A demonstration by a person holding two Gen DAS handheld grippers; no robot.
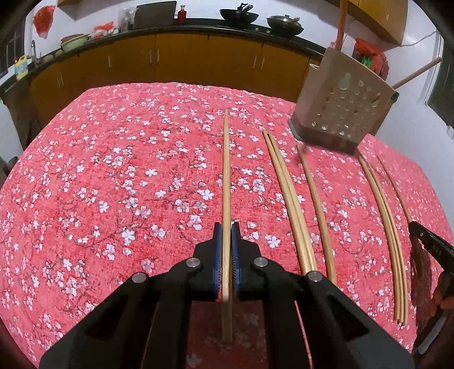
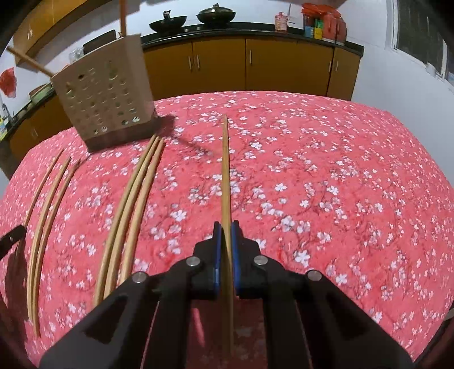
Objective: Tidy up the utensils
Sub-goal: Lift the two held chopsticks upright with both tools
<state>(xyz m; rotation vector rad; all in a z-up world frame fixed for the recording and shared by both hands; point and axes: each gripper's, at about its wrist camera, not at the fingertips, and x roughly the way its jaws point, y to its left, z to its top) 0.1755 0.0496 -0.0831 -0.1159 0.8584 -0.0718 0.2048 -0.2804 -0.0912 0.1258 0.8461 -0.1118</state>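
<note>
My left gripper is shut on a wooden chopstick that runs straight ahead between its blue pads. To its right, several more chopsticks lie lengthwise on the red floral tablecloth. A beige perforated utensil holder stands at the far right with wooden handles sticking out. My right gripper is likewise shut on a single chopstick. In the right wrist view the holder stands at the far left, with loose chopsticks in front of it.
Behind the table a dark counter over orange cabinets carries woks and jars. The table's far edge curves in front of the cabinets. Part of the other gripper shows at the frame edges.
</note>
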